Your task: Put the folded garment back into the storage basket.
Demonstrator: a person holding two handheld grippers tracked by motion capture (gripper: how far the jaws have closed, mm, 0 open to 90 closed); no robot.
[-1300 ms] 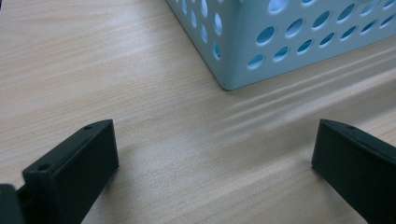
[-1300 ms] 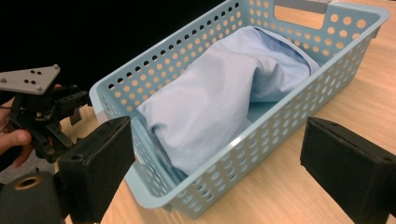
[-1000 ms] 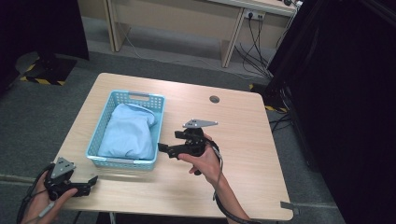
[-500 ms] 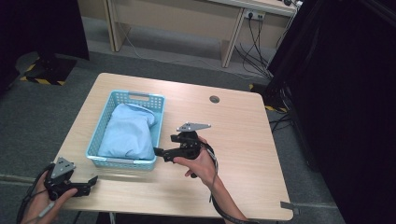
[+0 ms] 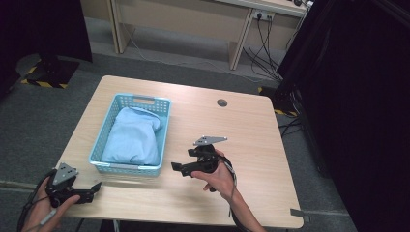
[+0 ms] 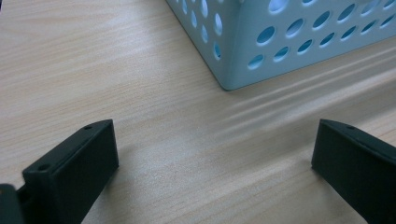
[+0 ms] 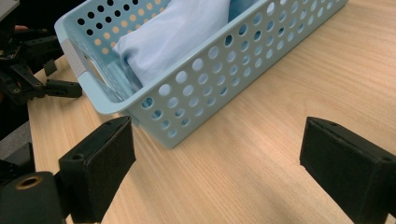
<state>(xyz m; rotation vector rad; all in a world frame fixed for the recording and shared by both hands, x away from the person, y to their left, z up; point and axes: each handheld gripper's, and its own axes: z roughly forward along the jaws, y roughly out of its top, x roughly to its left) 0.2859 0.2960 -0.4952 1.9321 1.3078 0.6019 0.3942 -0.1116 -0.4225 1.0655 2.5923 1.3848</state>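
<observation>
At the near edge of the pale wooden table (image 5: 251, 145), toward seven o'clock in the high view, the left gripper (image 5: 94, 188) rests low in a hand, its black fingers (image 6: 74, 163) spread wide with bare wood between them, holding nothing. In the left gripper view a corner of the light-blue perforated plastic basket (image 6: 243, 51) stands just beyond those fingers, not touching them. Nearer the table's middle, the right gripper (image 5: 176, 167) points toward nine o'clock at the basket's near right corner, close beside it. Its fingers (image 7: 100, 161) also stand wide apart and grip nothing; the right gripper view shows table surface between them and the basket wall ahead. Inside the basket (image 5: 162, 128), toward ten o'clock from the right gripper, lies a folded pale-blue cloth (image 5: 133, 137).
</observation>
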